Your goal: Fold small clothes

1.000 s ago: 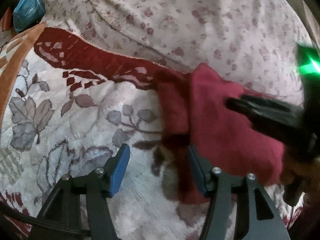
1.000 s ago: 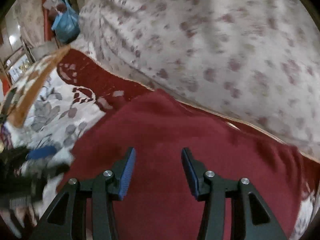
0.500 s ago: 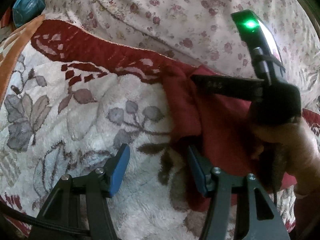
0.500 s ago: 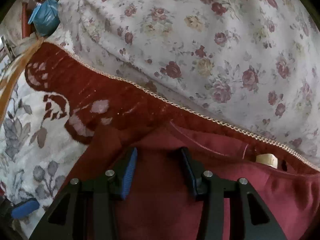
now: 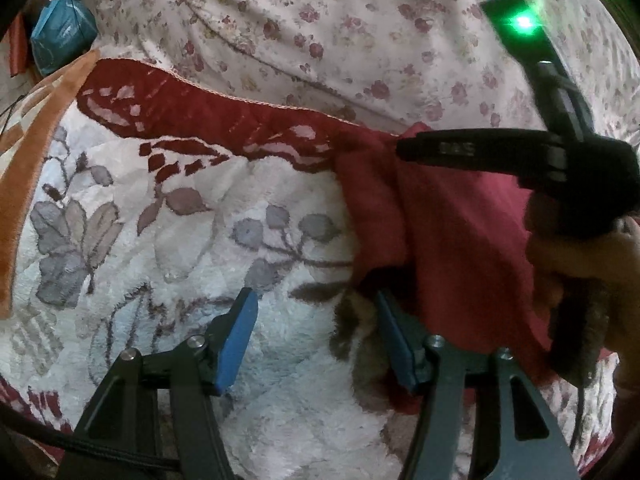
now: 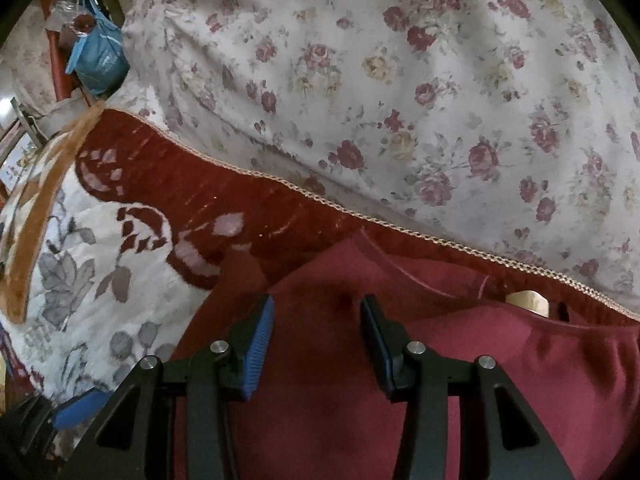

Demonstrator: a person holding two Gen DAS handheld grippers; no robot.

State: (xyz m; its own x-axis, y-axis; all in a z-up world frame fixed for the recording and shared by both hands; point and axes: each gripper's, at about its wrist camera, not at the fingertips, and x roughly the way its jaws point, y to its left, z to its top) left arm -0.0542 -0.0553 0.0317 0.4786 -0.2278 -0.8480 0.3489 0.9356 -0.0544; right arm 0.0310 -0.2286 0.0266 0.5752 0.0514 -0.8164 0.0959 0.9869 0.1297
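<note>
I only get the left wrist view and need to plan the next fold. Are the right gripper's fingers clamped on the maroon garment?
Observer: No. The right wrist view shows the right gripper open above the maroon garment, with no fold pinched.
Operator: Which part of the garment lies ahead of it?
Observer: The curved neckline seam.
Operator: Is any label showing?
Observer: Yes, a pale tag peeks out at the neck opening.

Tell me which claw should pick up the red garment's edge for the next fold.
Probably right: the right claw hovers open directly over the red garment. The left claw mostly spans bare blanket beside its edge.
</note>
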